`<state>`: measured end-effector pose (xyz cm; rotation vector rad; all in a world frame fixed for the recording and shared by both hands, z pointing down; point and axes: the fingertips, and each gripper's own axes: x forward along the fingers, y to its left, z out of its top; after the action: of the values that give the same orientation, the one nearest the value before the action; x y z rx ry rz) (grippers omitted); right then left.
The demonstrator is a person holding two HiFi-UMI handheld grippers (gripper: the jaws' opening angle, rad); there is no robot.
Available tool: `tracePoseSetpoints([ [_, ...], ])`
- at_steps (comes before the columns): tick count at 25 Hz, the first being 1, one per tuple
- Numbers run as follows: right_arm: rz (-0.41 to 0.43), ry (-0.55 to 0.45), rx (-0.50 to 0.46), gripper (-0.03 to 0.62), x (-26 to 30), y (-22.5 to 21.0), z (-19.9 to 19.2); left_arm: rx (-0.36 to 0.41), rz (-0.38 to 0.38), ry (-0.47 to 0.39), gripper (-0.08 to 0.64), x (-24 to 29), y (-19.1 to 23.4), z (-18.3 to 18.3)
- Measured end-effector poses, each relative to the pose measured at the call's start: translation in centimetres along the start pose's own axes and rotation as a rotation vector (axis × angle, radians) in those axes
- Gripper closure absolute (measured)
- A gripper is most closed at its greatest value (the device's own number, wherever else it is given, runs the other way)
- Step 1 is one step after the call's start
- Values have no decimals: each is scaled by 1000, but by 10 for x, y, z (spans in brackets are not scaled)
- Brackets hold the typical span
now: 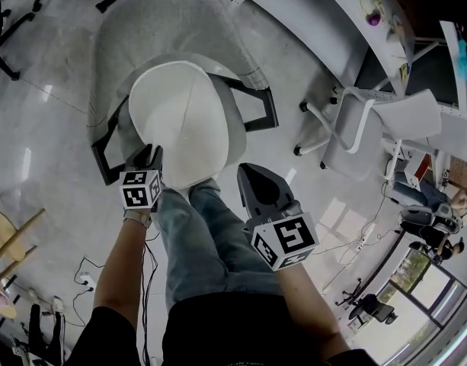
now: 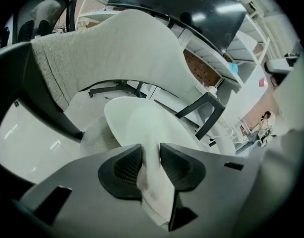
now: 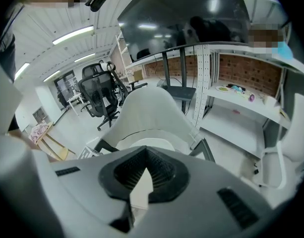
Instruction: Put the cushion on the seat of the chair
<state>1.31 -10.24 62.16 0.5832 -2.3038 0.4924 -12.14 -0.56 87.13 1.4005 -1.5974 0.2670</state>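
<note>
The white cushion (image 1: 183, 120) lies on the seat of the grey chair (image 1: 164, 21) with black armrests. My left gripper (image 1: 151, 152) is at the cushion's near left edge. In the left gripper view the cushion's (image 2: 147, 128) edge runs between the parted jaws of that gripper (image 2: 151, 157), which do not clamp it. My right gripper (image 1: 247, 172) hangs off the cushion's near right side, apart from it. In the right gripper view its jaws (image 3: 144, 155) meet at the tips, pointing at the chair (image 3: 147, 108) and cushion (image 3: 144, 144).
The person's legs in jeans (image 1: 210, 235) stand right before the seat. A white chair (image 1: 370, 124) and a long desk (image 1: 347, 14) are to the right. A wooden stool (image 1: 8, 235) and floor cables (image 1: 84, 277) lie at the left. A black office chair (image 3: 99, 95) stands behind.
</note>
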Motion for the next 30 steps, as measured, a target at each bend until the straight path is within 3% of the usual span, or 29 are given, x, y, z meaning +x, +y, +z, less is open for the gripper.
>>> tracePoseSetpoints([
  [7,-13,14,4,584,2,2,-8,-32,22,70,434,15,23,-23],
  [22,-25,12,16,584,3,6,-7,25,-9,44,377,11,13,-10],
  [30,-37,-35,36,584,-3,8,14,64,-75,-42,526,-20,-15,39],
])
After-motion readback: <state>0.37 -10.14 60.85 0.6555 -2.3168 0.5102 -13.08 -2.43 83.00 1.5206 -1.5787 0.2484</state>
